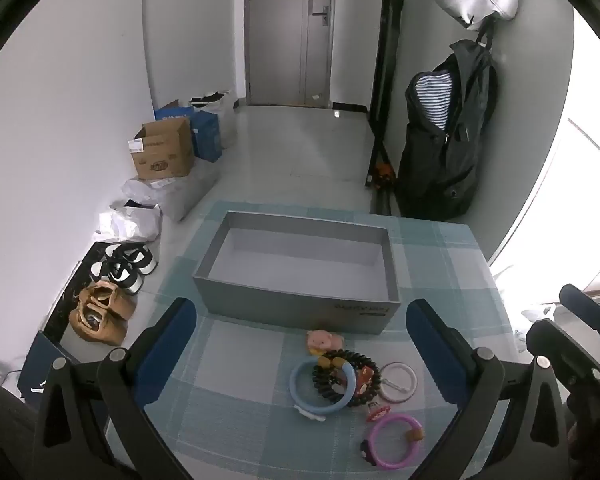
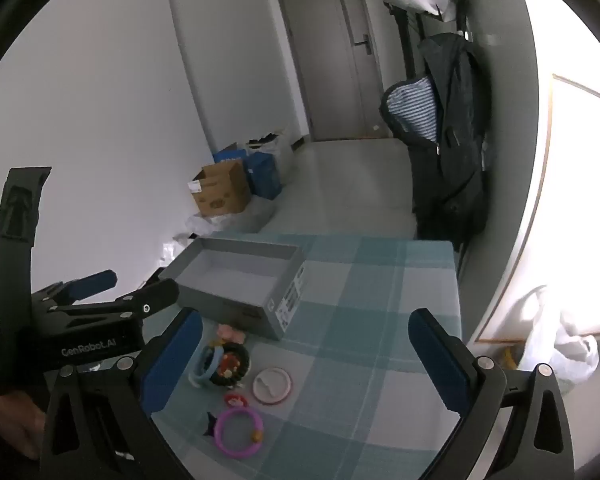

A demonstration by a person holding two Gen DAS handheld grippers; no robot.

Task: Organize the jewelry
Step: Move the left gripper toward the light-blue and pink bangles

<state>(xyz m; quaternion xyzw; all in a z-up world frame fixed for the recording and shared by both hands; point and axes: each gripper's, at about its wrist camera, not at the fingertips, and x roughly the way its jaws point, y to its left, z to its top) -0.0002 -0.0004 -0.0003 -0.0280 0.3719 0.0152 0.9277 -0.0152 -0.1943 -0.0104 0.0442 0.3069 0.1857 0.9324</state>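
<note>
Lengthwise across the table, grey box [image 1: 300,300] open-topped, bracelets [image 1: 340,380] in front

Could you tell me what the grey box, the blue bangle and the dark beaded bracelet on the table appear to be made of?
Grey box: likely matte cardboard, given its thin straight walls, dull finish and printed label.
Blue bangle: probably plastic or silicone, smooth and evenly coloured with a soft sheen.
Dark beaded bracelet: round glossy beads, possibly polished wood or resin; the view cannot settle which.

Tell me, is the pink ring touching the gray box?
Apart. The left wrist view shows bare tablecloth between the pink ring and the gray box.
</note>
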